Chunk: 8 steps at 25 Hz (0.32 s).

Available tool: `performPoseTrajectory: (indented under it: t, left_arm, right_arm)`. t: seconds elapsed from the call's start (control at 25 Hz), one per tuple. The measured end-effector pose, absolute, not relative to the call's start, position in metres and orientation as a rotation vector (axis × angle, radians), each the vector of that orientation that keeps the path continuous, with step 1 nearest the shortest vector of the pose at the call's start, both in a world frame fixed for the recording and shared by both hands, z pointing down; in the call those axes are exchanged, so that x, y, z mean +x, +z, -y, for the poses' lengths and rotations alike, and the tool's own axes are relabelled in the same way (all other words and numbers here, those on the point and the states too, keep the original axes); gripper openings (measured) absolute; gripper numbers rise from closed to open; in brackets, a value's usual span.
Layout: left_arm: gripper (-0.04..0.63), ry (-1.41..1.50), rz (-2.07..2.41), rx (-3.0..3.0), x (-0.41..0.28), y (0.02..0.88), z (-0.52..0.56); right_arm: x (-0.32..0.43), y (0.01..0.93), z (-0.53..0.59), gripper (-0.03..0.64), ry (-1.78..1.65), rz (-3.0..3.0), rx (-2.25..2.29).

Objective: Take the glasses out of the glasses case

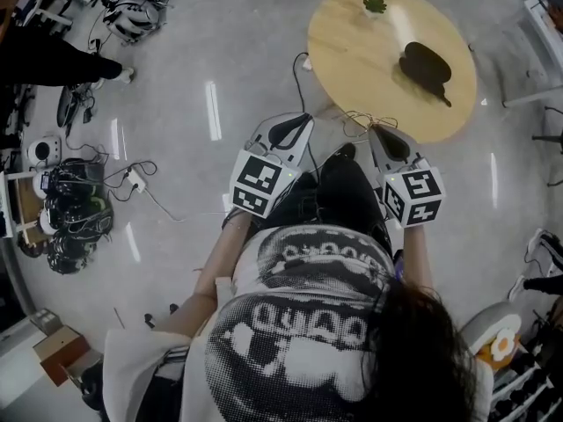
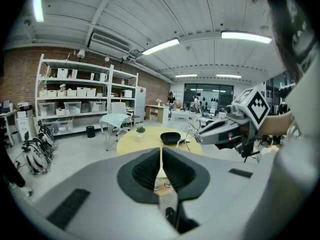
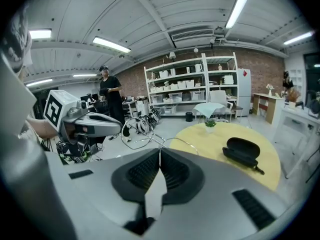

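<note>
- One round wooden table (image 1: 352, 42) filled the upper right of the head view.
- Two claws hung just below its near edge. The left gripper (image 2: 161, 151) was pinched shut on nothing, and the right gripper (image 3: 160, 151) was clamped narrow on the wire-rimmed glasses (image 3: 140, 134).
- Black glasses case (image 1: 427, 64) lay open on the table's right half, well apart from the glasses.
- Small potted plant (image 1: 375, 4) stood at the table's top edge.
</note>
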<state>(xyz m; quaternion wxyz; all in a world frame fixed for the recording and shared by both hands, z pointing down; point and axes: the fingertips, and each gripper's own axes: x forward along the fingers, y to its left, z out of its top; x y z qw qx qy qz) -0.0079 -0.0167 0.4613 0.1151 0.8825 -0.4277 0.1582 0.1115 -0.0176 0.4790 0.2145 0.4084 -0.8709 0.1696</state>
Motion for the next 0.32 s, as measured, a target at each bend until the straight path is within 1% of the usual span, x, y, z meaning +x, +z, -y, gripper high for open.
performPoseTrajectory:
  t: [0.32]
  left_arm:
    - [0.021, 0.469, 1.244, 2.602, -0.0052, 0.4601, 0.0219]
  right_arm:
    - [0.1156, 0.4784, 0.0257, 0.008, 0.451, 2.415, 1.127]
